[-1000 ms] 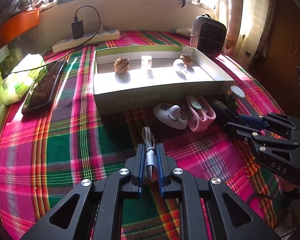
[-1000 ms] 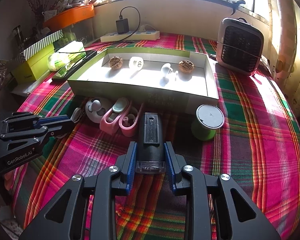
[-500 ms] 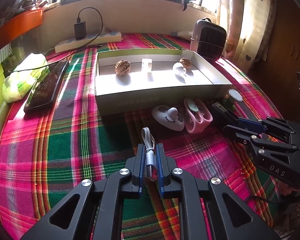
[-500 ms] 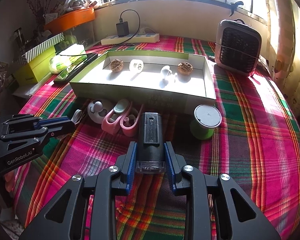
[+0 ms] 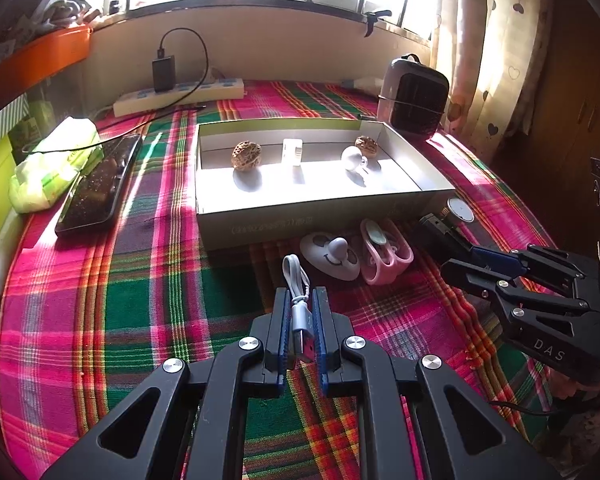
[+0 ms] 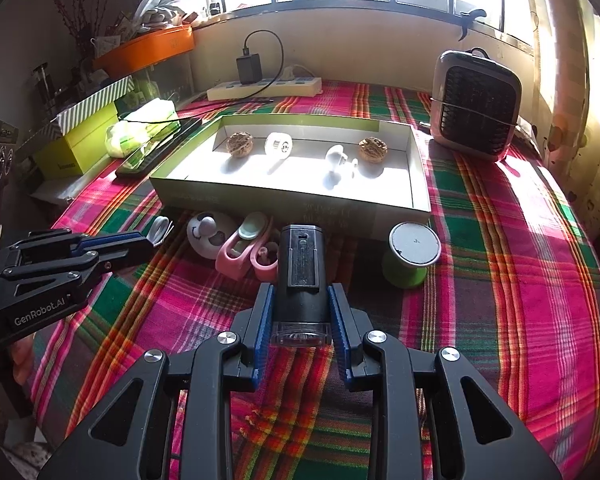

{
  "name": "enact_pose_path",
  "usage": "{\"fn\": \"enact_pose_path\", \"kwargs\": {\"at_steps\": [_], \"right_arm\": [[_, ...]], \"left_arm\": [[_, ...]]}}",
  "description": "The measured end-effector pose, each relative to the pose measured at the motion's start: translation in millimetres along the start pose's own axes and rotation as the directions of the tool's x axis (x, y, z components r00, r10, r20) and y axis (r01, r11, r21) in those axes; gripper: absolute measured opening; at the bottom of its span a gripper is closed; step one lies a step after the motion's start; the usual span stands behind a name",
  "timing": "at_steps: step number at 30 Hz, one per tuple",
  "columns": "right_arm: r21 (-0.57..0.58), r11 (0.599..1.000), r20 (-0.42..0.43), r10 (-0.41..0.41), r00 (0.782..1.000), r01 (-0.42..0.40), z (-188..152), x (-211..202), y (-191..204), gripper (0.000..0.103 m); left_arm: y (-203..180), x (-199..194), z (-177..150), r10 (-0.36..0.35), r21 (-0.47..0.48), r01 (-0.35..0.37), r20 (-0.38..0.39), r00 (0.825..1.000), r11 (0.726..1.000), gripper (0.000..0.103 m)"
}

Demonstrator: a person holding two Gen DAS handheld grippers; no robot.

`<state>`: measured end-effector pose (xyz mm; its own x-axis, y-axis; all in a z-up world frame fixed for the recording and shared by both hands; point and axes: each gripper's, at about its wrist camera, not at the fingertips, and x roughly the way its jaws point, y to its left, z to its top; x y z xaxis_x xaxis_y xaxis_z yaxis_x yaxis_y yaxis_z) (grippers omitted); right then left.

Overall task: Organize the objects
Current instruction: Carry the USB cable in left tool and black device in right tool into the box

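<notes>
Nothing moved; box (image 6: 300, 200) ahead

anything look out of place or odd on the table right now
Nothing looks spilled or damaged. Several items sit outside the open box, lined along its near wall: a white smiley gadget, a pink clip-like piece and a green spool. Each gripper already holds one: a short USB cable and a black flashlight-like device.

Woven plaid cloth (image 5: 148, 280) covers the surface; matt cardboard box (image 5: 324, 222); glossy black plastic torch (image 6: 300, 276); rough walnuts (image 5: 246, 155).
</notes>
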<state>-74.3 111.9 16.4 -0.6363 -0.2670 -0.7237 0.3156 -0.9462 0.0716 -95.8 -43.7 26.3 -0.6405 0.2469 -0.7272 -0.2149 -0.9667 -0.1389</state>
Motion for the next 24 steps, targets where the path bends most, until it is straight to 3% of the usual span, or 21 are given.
{"fn": "enact_pose_path", "kwargs": {"at_steps": [11, 24], "right_arm": [[0.002, 1.0, 0.031, 0.008, 0.999, -0.008, 14, -7, 0, 0.028], [0.0, 1.0, 0.049, 0.005, 0.999, -0.005, 53, 3, -3, 0.028]], "left_arm": [[3, -8, 14, -0.002, -0.004, 0.002, 0.041, 0.999, 1.0, 0.01], [11, 2, 48, -0.002, 0.001, 0.002, 0.074, 0.997, 1.0, 0.01]]}}
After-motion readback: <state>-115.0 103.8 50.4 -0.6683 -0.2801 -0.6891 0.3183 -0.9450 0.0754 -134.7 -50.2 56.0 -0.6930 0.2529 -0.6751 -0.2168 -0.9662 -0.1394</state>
